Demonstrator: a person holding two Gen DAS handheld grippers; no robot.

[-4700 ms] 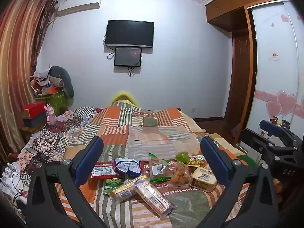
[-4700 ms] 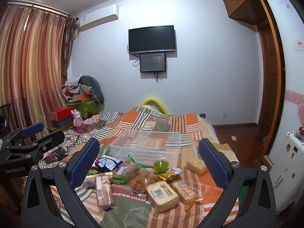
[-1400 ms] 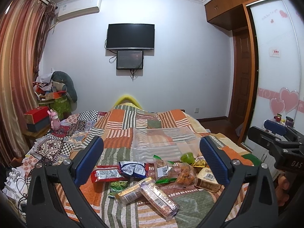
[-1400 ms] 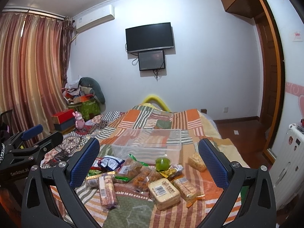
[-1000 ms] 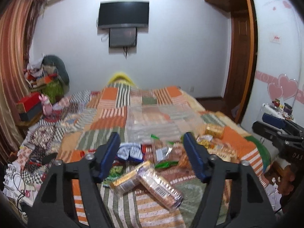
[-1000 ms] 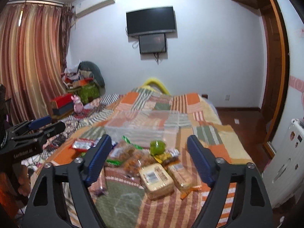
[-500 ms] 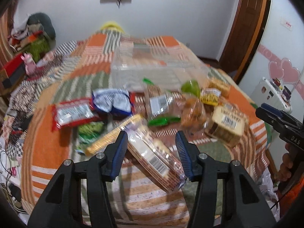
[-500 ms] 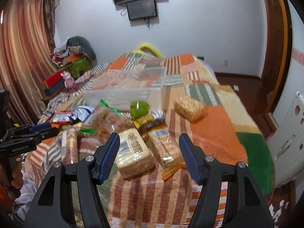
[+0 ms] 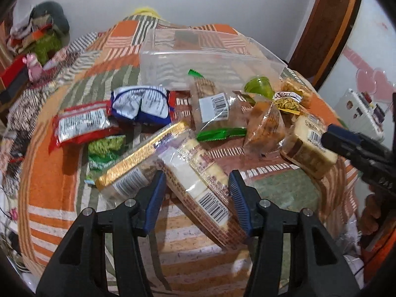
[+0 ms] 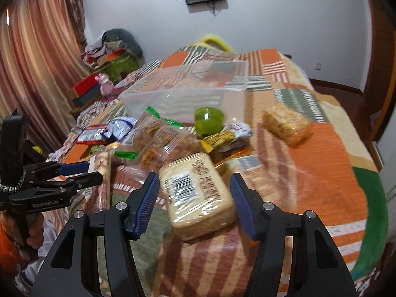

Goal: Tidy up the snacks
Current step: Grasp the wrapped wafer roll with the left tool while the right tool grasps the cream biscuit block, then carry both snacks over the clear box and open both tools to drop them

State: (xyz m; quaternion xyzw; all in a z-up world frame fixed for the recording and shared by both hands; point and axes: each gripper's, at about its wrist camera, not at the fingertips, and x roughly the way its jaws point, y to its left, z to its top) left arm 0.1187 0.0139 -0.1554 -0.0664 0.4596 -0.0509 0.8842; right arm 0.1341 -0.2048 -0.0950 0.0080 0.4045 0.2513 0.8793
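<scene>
Snack packs lie heaped on a patchwork bedspread in front of a clear plastic bin [image 9: 210, 64] [image 10: 185, 99]. My left gripper [image 9: 196, 175] points down at a long cracker pack [image 9: 198, 185], which lies slantwise between its blue pads; I see no firm squeeze. A gold-edged pack [image 9: 138, 158] lies just left of it. My right gripper [image 10: 195, 177] straddles a pale block-shaped pack [image 10: 198, 193] with a barcode. Its jaws are closing, with small gaps still on both sides. Each gripper also shows at the edge of the other's view.
A green cup [image 10: 209, 120], a red pack [image 9: 79, 123], a blue and white pack [image 9: 141, 104] and several bagged pastries crowd the middle. A yellow snack bag [image 10: 284, 123] lies apart on the right. Curtains and a cluttered side table stand left.
Both grippers tipped from looking across the room down onto the heap and sank toward it. Their jaws narrowed, the left around the long cracker pack, the right around the block pack.
</scene>
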